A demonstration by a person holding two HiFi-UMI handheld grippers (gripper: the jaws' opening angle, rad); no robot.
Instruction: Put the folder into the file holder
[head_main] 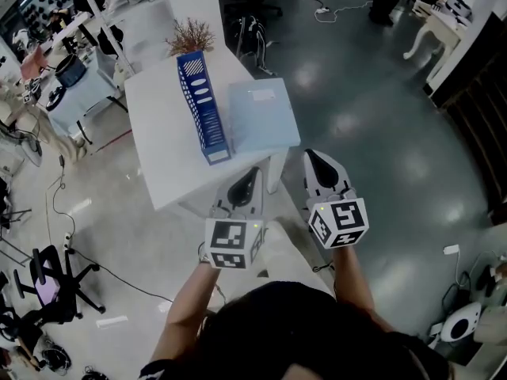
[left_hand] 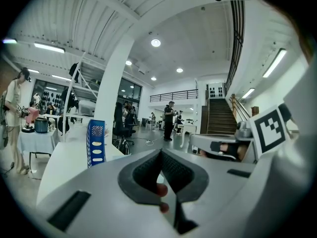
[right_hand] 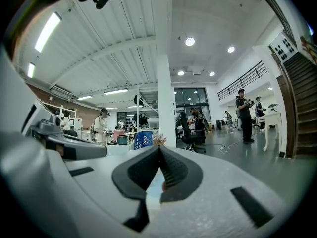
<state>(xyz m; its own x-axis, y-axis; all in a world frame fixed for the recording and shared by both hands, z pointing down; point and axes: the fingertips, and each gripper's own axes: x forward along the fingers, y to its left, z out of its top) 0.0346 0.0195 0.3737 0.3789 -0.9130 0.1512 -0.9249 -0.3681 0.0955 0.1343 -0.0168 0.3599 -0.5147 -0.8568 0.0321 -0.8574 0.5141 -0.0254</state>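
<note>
Head view: a white desk [head_main: 162,141] carries a blue file holder [head_main: 203,105] standing upright and a pale blue folder [head_main: 263,115] lying flat just beside it, on the desk's right part. A dried plant [head_main: 191,36] stands behind the holder at the far edge. The left hand-held gripper [head_main: 252,172] and the right hand-held gripper [head_main: 313,158] hover side by side on the near side of the desk, both pointing toward it, with the folder ahead of their tips and touched by neither. The right one's tip is the nearer to the folder's near corner. Both sets of jaws look pressed together.

Left gripper view: the left hand-held gripper [left_hand: 160,151] has its jaws closed tip to tip with nothing between them. The file holder [left_hand: 96,143] stands ahead to the left on the desk [left_hand: 59,165]. The folder cannot be made out here.

Right gripper view: the right hand-held gripper [right_hand: 159,148] is closed and empty. Beyond its tips, well apart, show the file holder [right_hand: 143,139] and the dried plant [right_hand: 159,140].
</note>
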